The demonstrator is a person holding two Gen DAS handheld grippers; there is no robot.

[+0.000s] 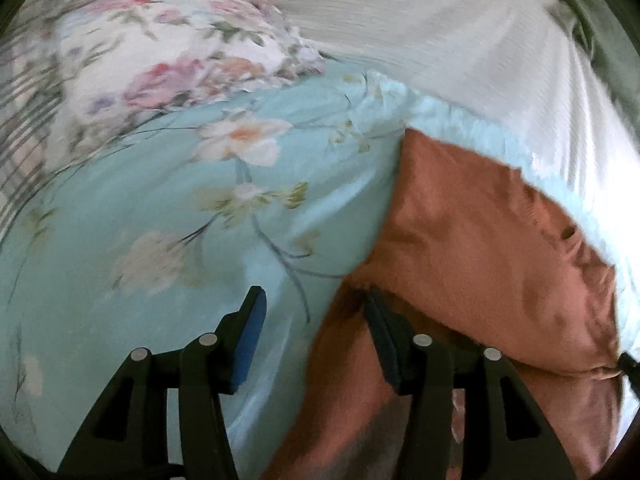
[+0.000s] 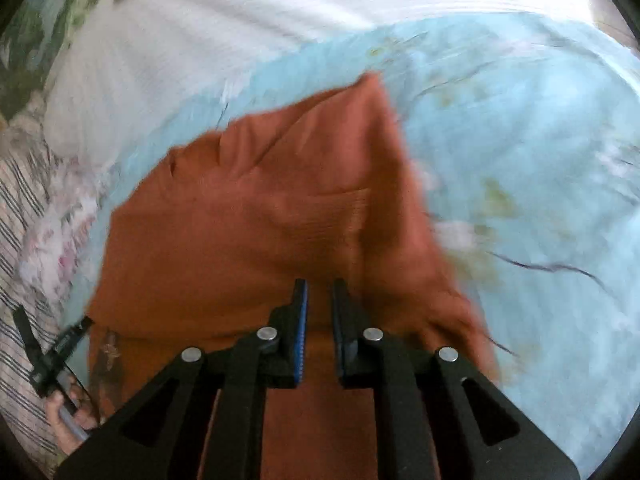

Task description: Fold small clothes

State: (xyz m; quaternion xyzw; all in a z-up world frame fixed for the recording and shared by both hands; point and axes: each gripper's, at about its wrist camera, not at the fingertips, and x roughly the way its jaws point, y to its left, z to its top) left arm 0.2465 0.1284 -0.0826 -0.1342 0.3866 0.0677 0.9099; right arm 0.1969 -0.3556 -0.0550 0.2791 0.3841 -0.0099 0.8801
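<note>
A rust-orange garment (image 1: 480, 240) lies on a light blue floral bedsheet (image 1: 160, 208). In the left wrist view my left gripper (image 1: 312, 300) has its jaws wide apart; its right finger (image 1: 384, 340) touches the garment's edge and its left finger sits over bare sheet. In the right wrist view the garment (image 2: 260, 208) is lifted and draped over my right gripper (image 2: 320, 286), whose jaws stand close together with orange cloth between them. The left gripper (image 2: 52, 356) and the hand holding it show at the lower left of that view.
A floral pillow (image 1: 180, 52) and a striped cloth (image 1: 16, 112) lie at the left. A white ribbed blanket (image 1: 460, 40) spreads behind the garment, also seen in the right wrist view (image 2: 200, 40). Both views are motion-blurred.
</note>
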